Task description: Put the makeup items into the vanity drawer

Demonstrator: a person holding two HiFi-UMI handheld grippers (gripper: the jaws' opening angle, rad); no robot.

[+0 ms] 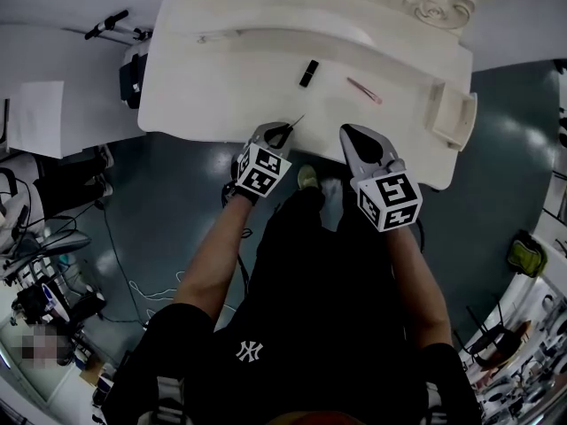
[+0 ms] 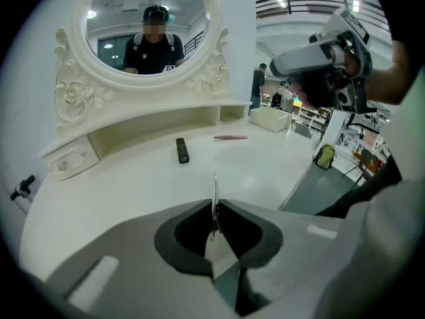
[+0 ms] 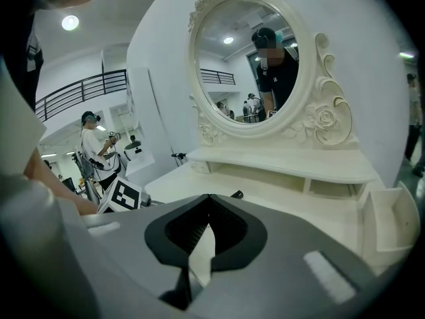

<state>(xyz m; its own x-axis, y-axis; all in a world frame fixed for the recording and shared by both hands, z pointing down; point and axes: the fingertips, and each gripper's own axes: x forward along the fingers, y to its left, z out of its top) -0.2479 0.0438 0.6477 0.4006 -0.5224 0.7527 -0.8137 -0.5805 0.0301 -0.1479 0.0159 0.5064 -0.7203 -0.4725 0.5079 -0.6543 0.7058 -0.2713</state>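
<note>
— What was in my left?
— Your left gripper (image 2: 215,206) had its fingers (image 2: 182,234) clenched on a thin metal tool (image 2: 214,190). They pinched it by its near end only, and the rest poked forward over the surface (image 2: 119,191). Your right gripper (image 3: 208,201) was pressed shut on nothing, held at the front edge beside the left.

— And the other items?
— A black tube (image 2: 182,149) and a pink stick (image 2: 230,137) lay farther back on the surface, well apart from your fingers. The open drawer (image 1: 454,113) stood at the far right end, beyond your right gripper.

— So what could have gone wrong?
— As I judged it, the tool was the risk. So thin a thing, caught at one end, could have twisted or slipped out on the way across. It hung near the edge, so a drop might have ended on the floor (image 1: 177,202). Crossing to the right, your left could also have knocked your right gripper. You would have done well to lift that one clear.
</note>
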